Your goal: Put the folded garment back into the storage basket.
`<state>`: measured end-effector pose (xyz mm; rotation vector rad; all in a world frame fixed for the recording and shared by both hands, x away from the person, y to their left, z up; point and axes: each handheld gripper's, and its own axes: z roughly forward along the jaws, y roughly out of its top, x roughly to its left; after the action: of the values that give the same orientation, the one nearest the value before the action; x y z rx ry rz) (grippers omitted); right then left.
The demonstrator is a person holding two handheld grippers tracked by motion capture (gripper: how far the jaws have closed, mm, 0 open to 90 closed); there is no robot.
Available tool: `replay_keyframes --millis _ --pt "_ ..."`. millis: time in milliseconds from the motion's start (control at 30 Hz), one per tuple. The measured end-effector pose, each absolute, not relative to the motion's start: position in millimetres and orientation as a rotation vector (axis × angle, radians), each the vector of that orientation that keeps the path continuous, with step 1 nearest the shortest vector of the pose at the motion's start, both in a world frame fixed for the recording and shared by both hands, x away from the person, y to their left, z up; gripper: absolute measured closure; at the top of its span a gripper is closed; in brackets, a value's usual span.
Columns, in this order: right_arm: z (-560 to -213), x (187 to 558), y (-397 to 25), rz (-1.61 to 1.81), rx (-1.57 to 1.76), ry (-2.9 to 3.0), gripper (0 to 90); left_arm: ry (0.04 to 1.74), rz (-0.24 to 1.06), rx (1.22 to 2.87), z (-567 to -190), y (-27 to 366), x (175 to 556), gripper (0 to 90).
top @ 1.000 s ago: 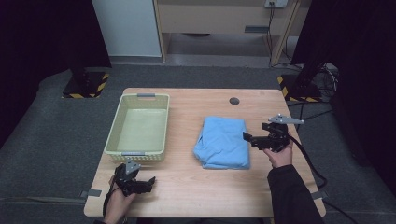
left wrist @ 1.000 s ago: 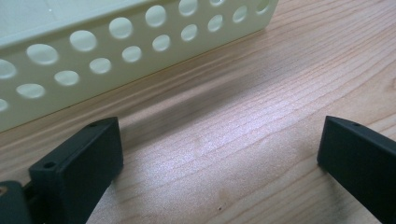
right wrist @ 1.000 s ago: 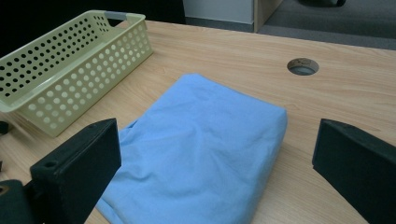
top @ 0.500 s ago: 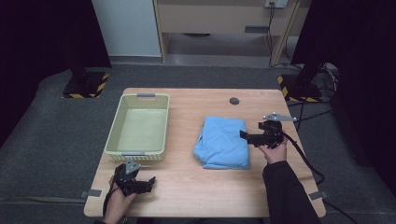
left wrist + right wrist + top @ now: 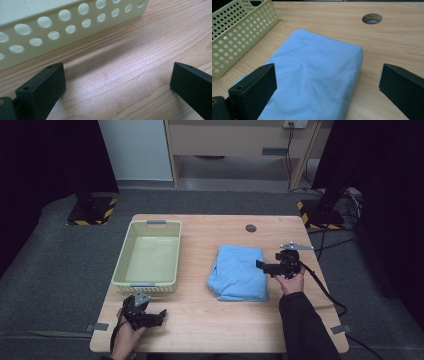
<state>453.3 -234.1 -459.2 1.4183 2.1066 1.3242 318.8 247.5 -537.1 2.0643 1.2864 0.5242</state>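
A folded light-blue cloth lies on the wooden table, right of centre. It also spreads between the jaws in the right gripper view. My right gripper is open at the cloth's right edge, jaws wide, pointing left over it. A pale yellow-green perforated basket stands empty at the left; its holed wall shows in the left gripper view. My left gripper rests open near the table's front left corner, just in front of the basket, nothing between its jaws.
A round cable hole sits in the table's far side, also seen as the hole beyond the cloth. A cable trails from the right gripper toward the table's right edge. Dark stands and a cabinet stand behind the table.
My right gripper has moved left and slightly toward the far side, closing in on the cloth's right edge. The left gripper has stayed in place.
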Motion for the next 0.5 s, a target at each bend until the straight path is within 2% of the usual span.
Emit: replay_keyframes --millis 500 --pt "-477 464 -226 1.317 1.431 2.132 1.2 1.287 0.524 2.064 -537 247 319 0.0"
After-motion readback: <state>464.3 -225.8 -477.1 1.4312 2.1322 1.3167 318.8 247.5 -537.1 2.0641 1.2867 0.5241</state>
